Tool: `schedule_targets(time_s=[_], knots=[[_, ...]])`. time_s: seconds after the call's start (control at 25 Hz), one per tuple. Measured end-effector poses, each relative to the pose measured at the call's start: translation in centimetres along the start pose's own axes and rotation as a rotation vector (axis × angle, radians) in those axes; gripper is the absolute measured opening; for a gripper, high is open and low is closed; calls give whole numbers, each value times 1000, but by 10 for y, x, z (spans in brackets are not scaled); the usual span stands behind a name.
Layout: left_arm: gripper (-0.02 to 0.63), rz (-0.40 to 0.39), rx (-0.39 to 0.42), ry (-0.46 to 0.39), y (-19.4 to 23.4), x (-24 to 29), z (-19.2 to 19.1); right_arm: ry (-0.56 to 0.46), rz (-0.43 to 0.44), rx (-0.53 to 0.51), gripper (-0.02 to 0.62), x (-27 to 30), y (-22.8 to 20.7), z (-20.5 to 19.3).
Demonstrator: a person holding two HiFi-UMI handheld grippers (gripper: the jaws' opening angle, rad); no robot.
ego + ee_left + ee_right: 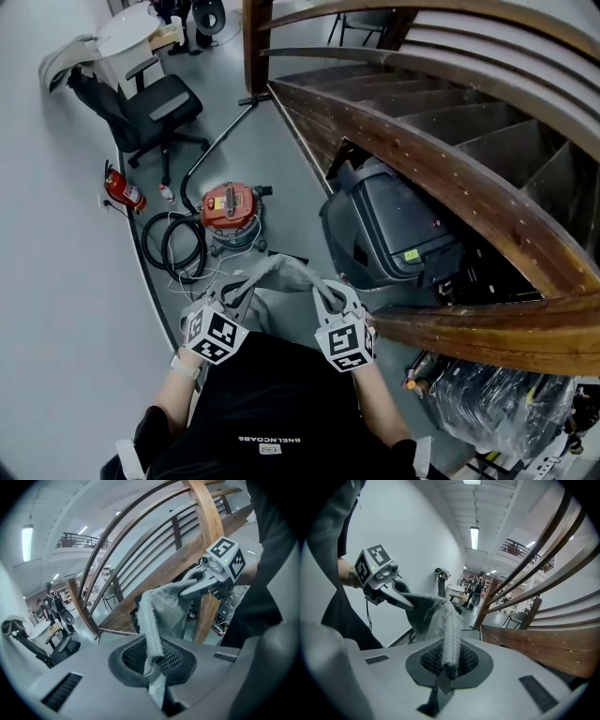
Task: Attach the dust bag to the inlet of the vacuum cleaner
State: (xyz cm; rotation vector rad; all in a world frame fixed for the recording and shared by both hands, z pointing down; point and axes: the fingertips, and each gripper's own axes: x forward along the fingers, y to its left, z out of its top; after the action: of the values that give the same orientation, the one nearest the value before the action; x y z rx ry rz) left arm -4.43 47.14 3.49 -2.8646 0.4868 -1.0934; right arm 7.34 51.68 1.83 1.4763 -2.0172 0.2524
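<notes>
A grey fabric dust bag (pixel 281 278) hangs stretched between my two grippers above the floor. My left gripper (pixel 240 298) is shut on the bag's left edge, and my right gripper (pixel 325 294) is shut on its right edge. In the left gripper view a rolled strip of the bag (pixel 152 630) runs down into the closed jaws. The right gripper view shows the same kind of rolled bag edge (pixel 450 637) pinched between its jaws. The red vacuum cleaner (pixel 232 212) stands on the floor just beyond the bag, a little to the left. Its inlet is not clearly visible.
A black hose (pixel 178 246) lies coiled left of the vacuum, with a long tube (pixel 217 141) running away from it. A red fire extinguisher (pixel 124 190) and an office chair (pixel 150 108) stand by the wall. A black bin (pixel 389 230) and a wooden staircase (pixel 441 159) fill the right.
</notes>
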Motion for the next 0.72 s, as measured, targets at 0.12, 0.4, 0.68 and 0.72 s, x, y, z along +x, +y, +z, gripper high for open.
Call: schedule_targets(time_s=[0.12, 0.4, 0.68, 0.72], knots=[[21, -22, 4, -5, 45, 14, 0, 13, -4, 17, 34, 37, -12, 20], [22, -86, 1, 10, 148, 44, -11, 67, -22, 49, 34, 131, -34, 68], [21, -133, -8, 8, 226, 58, -13, 101, -25, 52, 34, 199, -51, 111], [21, -135, -15, 7, 233, 60, -13, 106, -23, 52, 34, 205, -53, 114]])
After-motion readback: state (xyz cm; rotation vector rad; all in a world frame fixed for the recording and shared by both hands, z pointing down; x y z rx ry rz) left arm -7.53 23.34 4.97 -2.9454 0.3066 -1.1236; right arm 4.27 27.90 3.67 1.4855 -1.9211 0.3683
